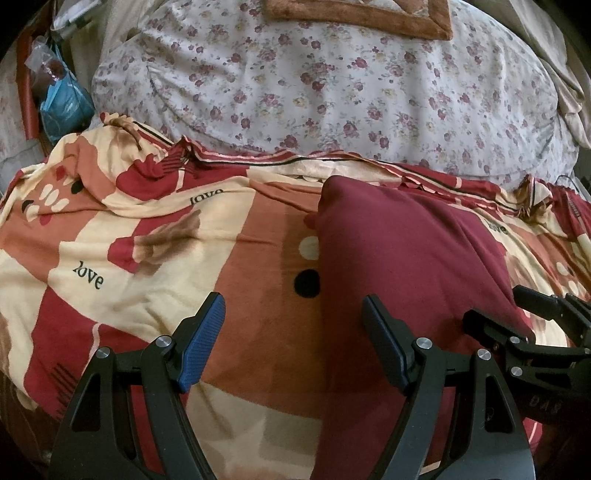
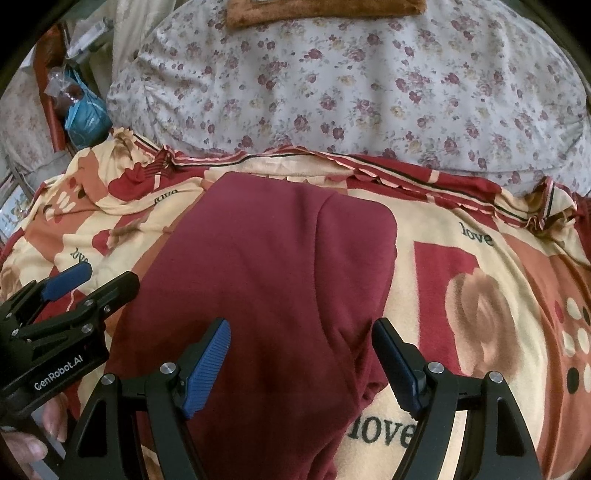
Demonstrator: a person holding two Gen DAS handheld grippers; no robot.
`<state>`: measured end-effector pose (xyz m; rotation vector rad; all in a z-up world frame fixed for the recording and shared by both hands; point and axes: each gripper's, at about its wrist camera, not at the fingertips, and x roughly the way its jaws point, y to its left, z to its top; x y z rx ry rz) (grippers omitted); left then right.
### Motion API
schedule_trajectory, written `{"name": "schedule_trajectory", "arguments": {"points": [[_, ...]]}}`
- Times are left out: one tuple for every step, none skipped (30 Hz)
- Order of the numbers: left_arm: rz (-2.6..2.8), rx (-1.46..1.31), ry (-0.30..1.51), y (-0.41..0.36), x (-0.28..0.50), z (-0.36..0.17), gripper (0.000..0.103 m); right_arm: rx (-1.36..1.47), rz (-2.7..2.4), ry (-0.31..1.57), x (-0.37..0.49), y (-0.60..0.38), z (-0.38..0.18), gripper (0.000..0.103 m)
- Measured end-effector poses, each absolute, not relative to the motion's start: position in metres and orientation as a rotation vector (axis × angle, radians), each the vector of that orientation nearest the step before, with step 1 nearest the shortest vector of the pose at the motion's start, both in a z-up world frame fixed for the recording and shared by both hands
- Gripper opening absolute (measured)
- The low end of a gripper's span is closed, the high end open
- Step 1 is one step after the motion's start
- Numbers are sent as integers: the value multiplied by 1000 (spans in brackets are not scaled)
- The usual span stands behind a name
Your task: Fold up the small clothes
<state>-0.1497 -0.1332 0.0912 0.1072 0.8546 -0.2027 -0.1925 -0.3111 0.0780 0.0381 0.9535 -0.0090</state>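
A dark red garment [image 2: 266, 280] lies flat on a patterned bedspread, folded lengthwise with a seam running down it. It also shows in the left wrist view [image 1: 406, 266], right of centre. My left gripper [image 1: 293, 343] is open and empty, hovering over the bedspread at the garment's left edge. My right gripper [image 2: 301, 365] is open and empty, just above the garment's near part. The left gripper shows at the left of the right wrist view [image 2: 92, 280], and the right gripper at the right of the left wrist view [image 1: 517, 310].
The red, cream and orange bedspread [image 2: 480, 295] with "love" print covers the near bed. A floral quilt [image 1: 332, 81] lies behind it, with a brown cushion [image 1: 362, 14] on top. Bags and clutter [image 1: 62, 96] sit at the far left.
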Motion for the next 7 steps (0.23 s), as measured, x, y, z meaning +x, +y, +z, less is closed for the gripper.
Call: {"name": "schedule_trajectory", "arguments": {"points": [[-206,106,853,-133,-149,91,77,38,-8,955,-192,-311,78,77],[-207,109,850,-133,-148,92,77,38,-8,956,-191,-310,77,77],[-209,112,845,-134,-148,91,77,37,-7,957,-191,-310,77,77],[-210,113,842,-133,-147,91,77,35,-6,958,-191,-310,76,77],[-209,115,840,-134,-147,90,77,34,-6,959,-190,-310,76,77],[-211,113,842,-133,-146,90,77,35,-4,959,-190,-310,76,77],[-213,111,844,-133,-146,90,77,37,-2,958,-190,-310,77,77]]}}
